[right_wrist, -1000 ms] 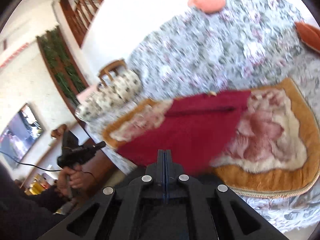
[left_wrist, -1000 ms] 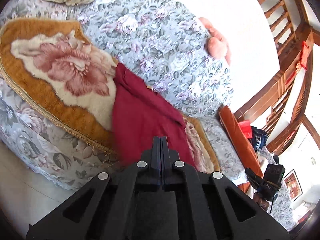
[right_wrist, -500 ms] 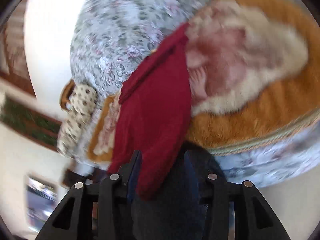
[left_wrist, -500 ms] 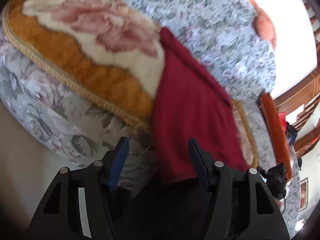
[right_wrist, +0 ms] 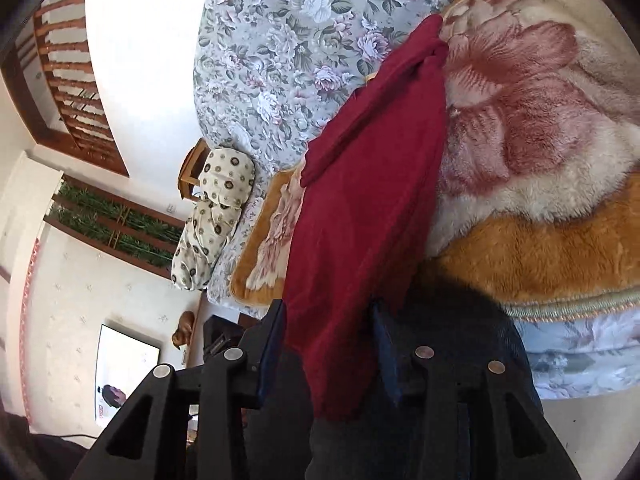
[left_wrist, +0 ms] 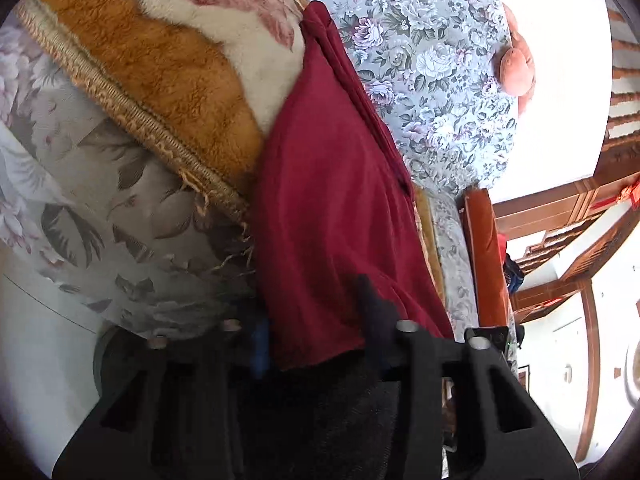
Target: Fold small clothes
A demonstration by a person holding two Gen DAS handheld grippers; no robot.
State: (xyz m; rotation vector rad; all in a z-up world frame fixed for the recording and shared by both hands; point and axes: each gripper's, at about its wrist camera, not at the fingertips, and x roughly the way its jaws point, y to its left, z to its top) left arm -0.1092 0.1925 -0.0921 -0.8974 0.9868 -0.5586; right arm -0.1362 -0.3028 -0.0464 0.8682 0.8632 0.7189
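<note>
Since dark red soft knit garment [left_wrist: 332,208] drapes limp, light: pinch hem corners; left tool [left_wrist: 316,320] closing narrow astride hem, right tool [right_wrist: 326,344] half-wide, hem between, ungripped.

No readable text, label or number shows anywhere.

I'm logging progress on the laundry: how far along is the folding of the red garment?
Barely started. Done: the red garment lies spread over the plush mat on the sofa, its hem hanging off the front. In hand: left tongs closing and right tongs stand around the hem; whether either grips it is unclear. Left: every fold, since none shows yet.
</note>
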